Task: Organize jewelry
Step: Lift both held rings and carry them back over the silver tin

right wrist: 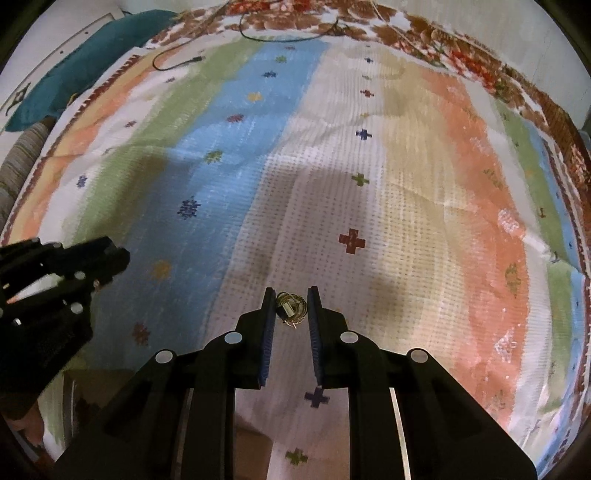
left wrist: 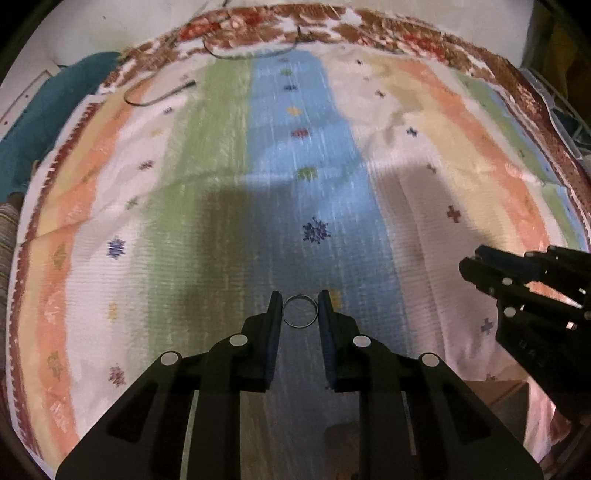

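In the left wrist view, my left gripper (left wrist: 300,304) holds a thin silver hoop ring (left wrist: 300,311) between its fingertips, above the blue stripe of the bedspread. In the right wrist view, my right gripper (right wrist: 291,300) holds a small bundle of gold chain with a dark piece (right wrist: 291,309) between its fingertips, above the white stripe. The right gripper (left wrist: 471,264) also shows at the right edge of the left wrist view. The left gripper (right wrist: 122,256) shows at the left edge of the right wrist view.
A striped bedspread (left wrist: 221,184) with small cross motifs covers the bed. A black cable (left wrist: 162,96) lies at the far left end. A teal cloth (left wrist: 55,110) lies off the left edge. A floral blanket (left wrist: 406,33) borders the far side.
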`<move>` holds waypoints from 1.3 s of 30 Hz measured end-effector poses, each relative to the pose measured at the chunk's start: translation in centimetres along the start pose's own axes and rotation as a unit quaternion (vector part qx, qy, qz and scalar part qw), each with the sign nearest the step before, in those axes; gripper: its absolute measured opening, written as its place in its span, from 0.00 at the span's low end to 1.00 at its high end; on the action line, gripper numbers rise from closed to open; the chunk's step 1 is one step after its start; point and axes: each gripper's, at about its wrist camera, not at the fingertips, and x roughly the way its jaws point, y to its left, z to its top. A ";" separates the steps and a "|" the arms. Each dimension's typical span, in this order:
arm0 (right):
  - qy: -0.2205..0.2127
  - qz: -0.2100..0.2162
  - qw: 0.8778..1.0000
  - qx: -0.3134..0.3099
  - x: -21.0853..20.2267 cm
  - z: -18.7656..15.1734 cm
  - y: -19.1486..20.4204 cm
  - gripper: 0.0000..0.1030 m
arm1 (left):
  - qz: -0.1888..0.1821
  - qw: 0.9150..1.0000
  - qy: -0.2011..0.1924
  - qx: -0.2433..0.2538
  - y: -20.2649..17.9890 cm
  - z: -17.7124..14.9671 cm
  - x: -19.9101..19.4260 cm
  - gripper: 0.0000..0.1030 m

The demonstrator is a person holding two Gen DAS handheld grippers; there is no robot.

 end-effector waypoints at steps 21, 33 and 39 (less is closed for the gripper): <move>-0.074 0.024 0.996 0.036 -8.0 -1.7 -0.2 0.18 | -0.030 0.996 -0.080 -0.005 -1.9 -1.3 -9.1 0.19; -0.115 0.048 0.992 0.027 -12.2 -3.3 0.8 0.18 | -0.051 0.991 -0.126 0.004 -2.4 -3.1 -14.2 0.19; -0.122 0.057 0.991 0.022 -13.4 -4.1 0.9 0.18 | -0.057 0.989 -0.138 0.012 -3.0 -4.2 -15.7 0.19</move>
